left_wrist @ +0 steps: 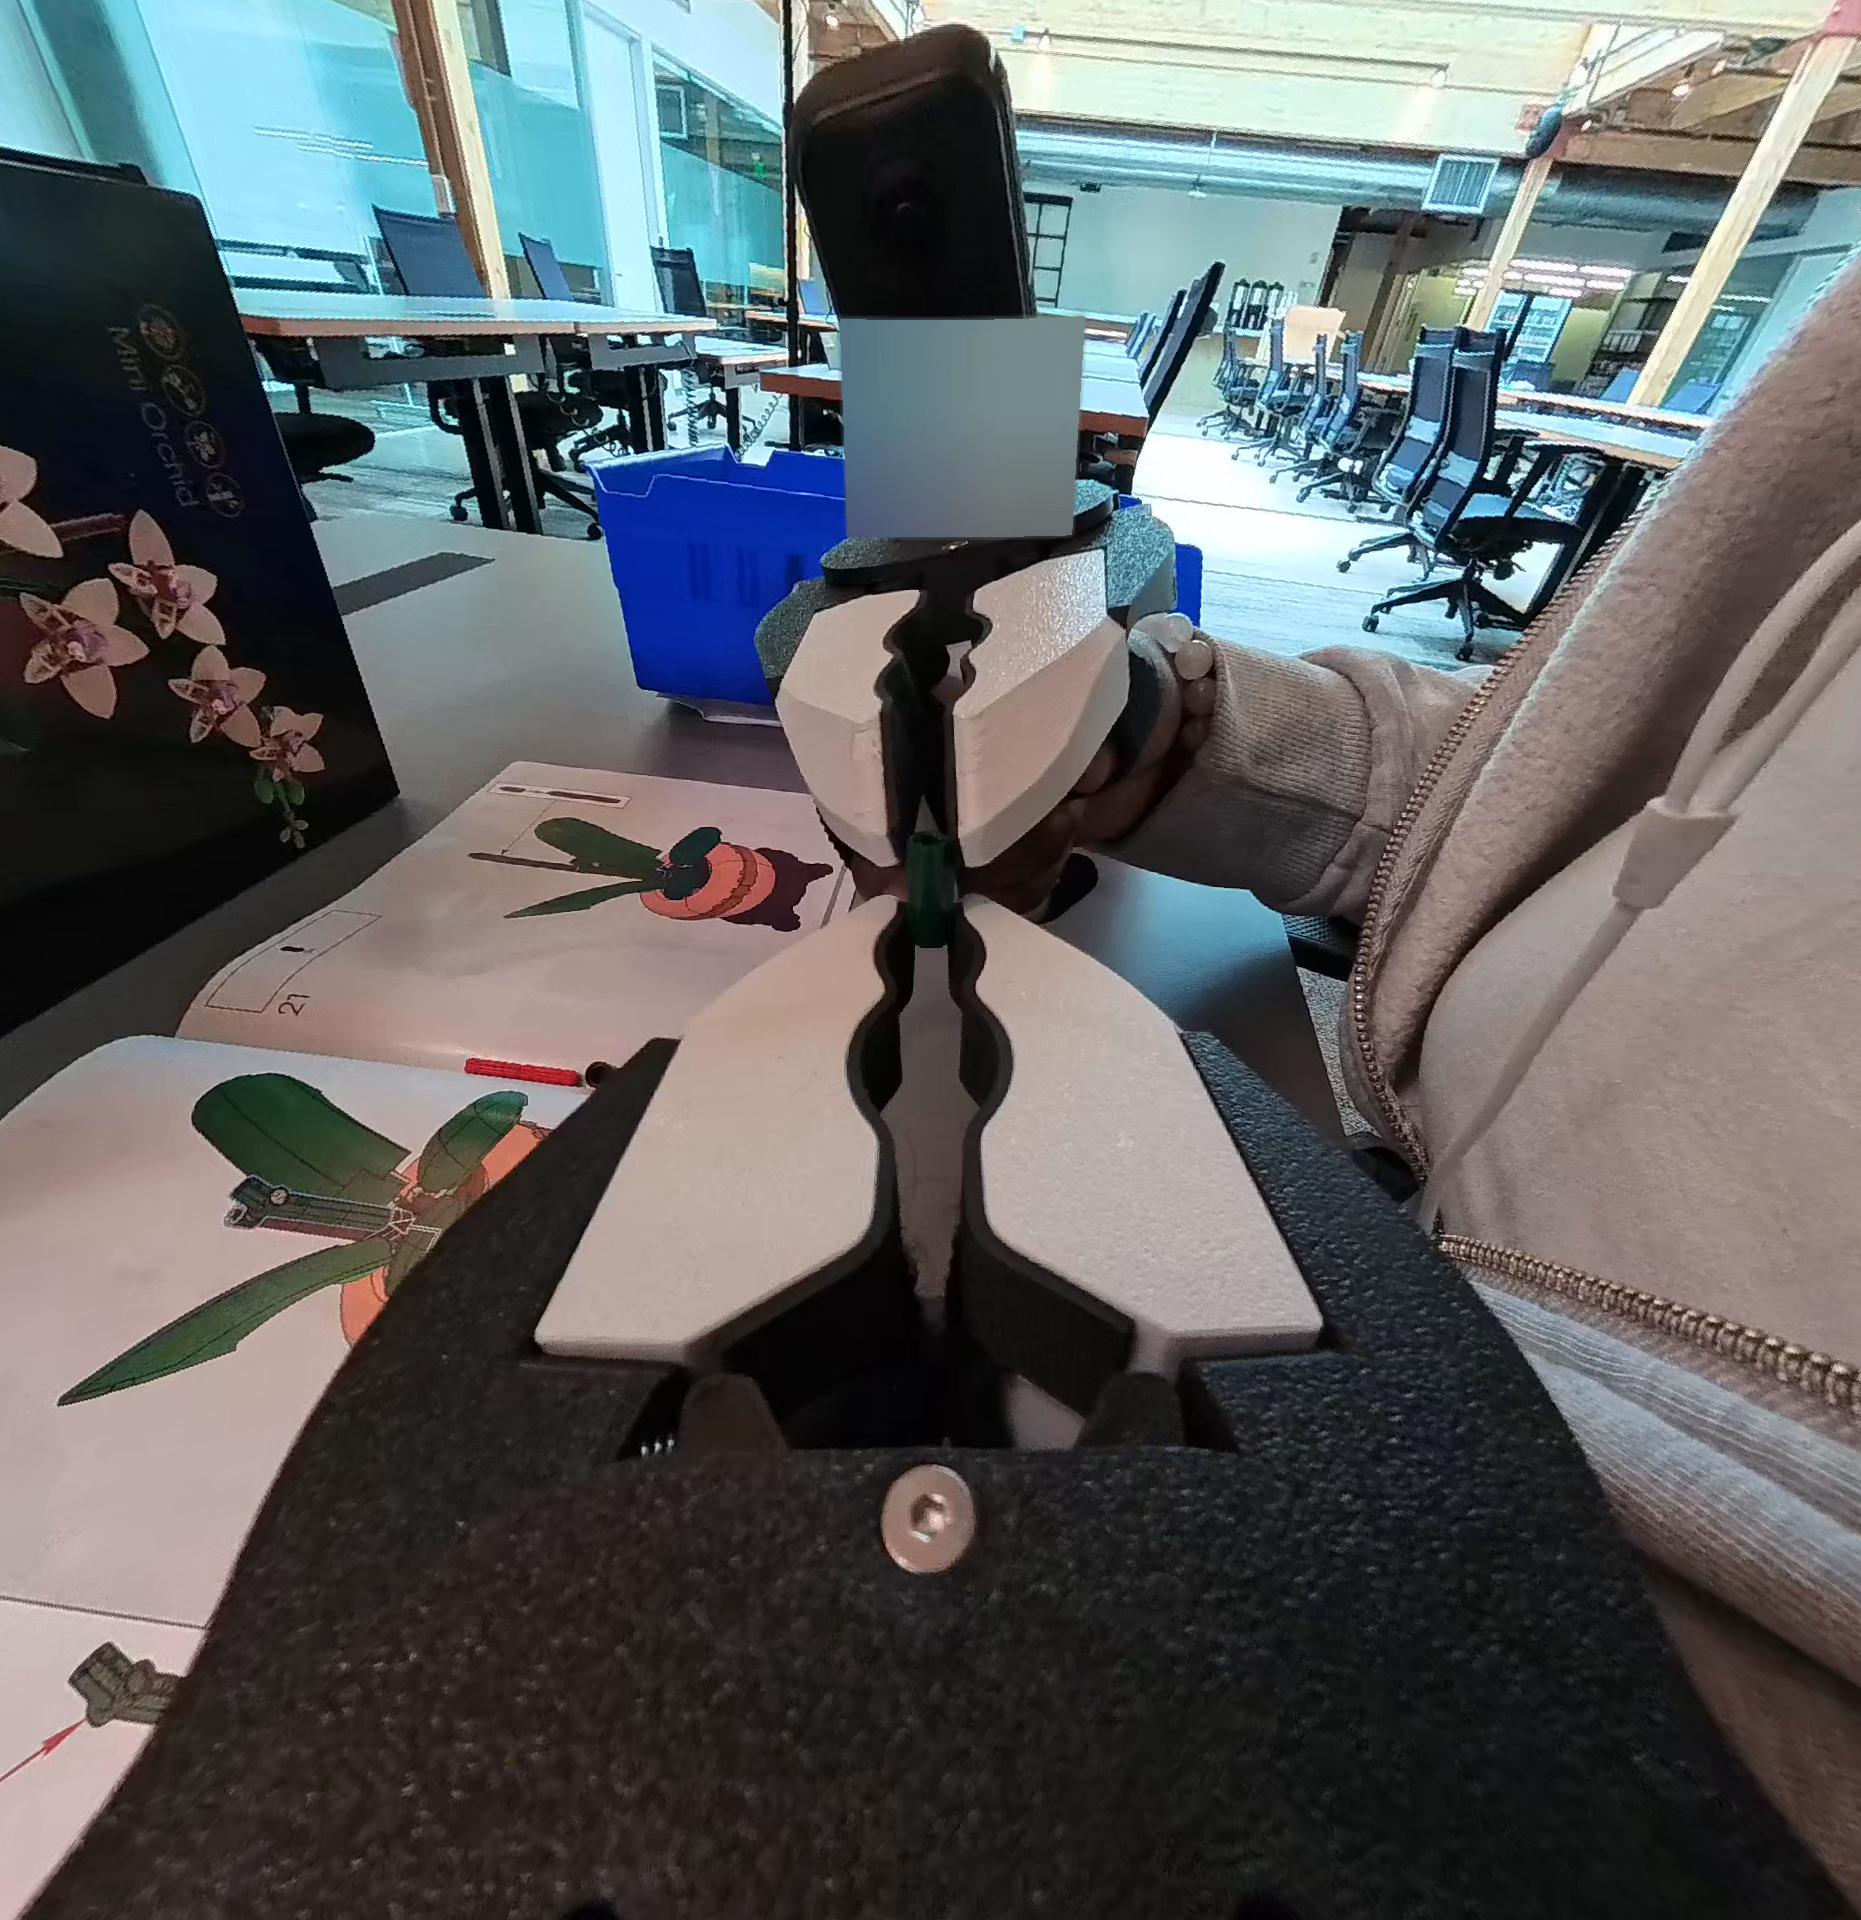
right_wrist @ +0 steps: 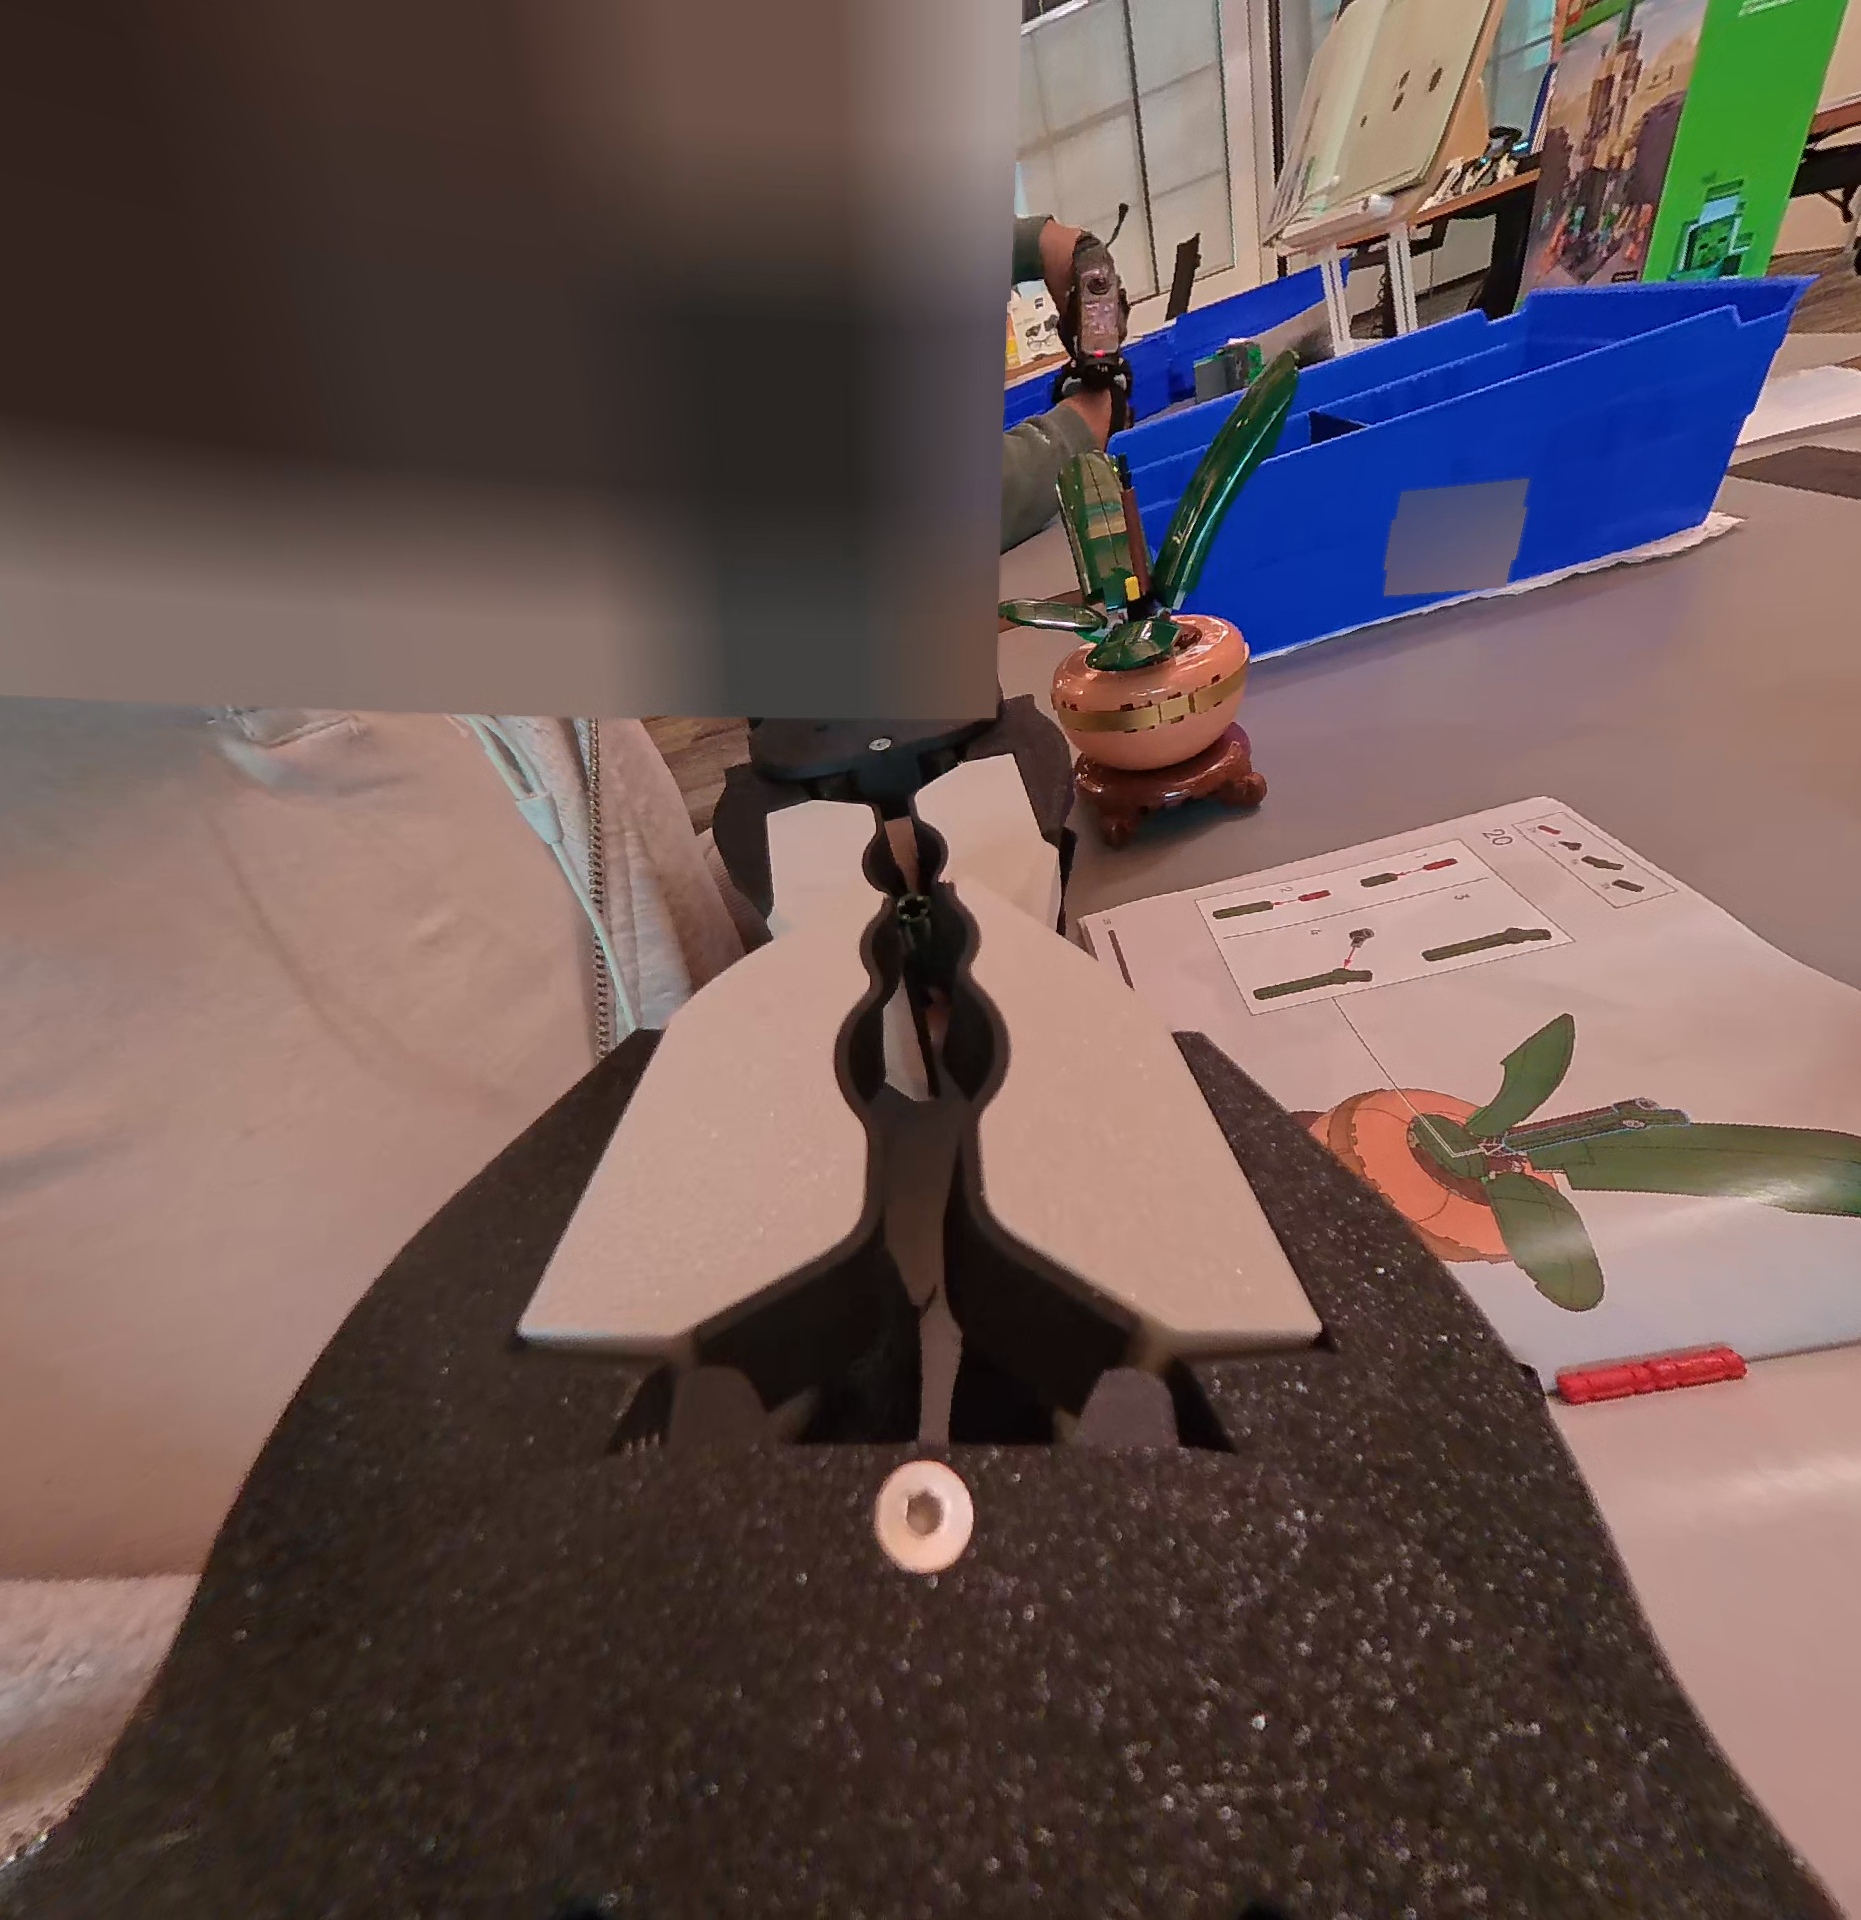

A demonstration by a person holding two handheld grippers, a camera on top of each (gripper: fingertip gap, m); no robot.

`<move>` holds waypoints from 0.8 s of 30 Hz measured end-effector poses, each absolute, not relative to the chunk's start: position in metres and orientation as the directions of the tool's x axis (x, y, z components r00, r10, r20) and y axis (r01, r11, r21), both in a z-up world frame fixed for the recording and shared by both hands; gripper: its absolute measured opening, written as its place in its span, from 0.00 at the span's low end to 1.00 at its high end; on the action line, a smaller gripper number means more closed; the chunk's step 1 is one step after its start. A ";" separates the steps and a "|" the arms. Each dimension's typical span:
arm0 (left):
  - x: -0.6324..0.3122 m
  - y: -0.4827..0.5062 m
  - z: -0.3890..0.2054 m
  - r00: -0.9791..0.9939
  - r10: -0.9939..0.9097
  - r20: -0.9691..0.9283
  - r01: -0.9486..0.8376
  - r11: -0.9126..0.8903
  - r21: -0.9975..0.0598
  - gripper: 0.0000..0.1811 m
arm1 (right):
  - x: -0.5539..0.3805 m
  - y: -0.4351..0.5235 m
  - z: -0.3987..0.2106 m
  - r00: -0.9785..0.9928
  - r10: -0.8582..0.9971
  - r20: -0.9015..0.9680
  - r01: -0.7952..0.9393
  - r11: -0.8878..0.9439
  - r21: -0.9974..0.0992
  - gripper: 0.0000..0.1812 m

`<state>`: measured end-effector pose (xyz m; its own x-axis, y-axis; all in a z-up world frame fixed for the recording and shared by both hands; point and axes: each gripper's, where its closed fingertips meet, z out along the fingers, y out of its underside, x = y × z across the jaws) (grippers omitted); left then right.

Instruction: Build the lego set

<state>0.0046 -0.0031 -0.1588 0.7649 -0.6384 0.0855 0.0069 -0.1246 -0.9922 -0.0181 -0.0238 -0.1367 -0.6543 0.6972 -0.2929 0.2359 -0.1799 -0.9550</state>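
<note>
Held tip to tip above the booklet (left_wrist: 427, 935), the left gripper (left_wrist: 928, 920) and right gripper (right_wrist: 910, 914) both pinched one green peg (left_wrist: 928, 883), the pot (right_wrist: 1149, 691) standing on the table (right_wrist: 1528, 707) beyond.

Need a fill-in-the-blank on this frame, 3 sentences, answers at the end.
1. Both white-fingered grippers, left and right, pinch one small dark ____ connector piece.
2. The long red pin lies on the grey table beside the open ____.
3. The leafy plant model sits in a round ____-coloured pot.

Answers: green; instruction booklet; peach
</note>
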 end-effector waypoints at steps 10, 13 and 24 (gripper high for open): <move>0.005 -0.003 -0.160 0.766 -0.636 0.092 0.006 -0.136 -0.991 0.06 | -0.016 -0.022 -0.141 -0.645 0.709 -0.286 0.256 -0.152 -0.955 0.03; 0.004 -0.004 -0.159 0.764 -0.637 0.101 0.017 -0.136 -0.991 0.06 | -0.016 -0.021 -0.140 -0.643 0.711 -0.285 0.252 -0.155 -0.955 0.03; 0.005 -0.004 -0.160 0.761 -0.642 0.092 0.007 -0.134 -0.991 0.03 | -0.015 -0.023 -0.139 -0.650 0.703 -0.289 0.245 -0.166 -0.955 0.03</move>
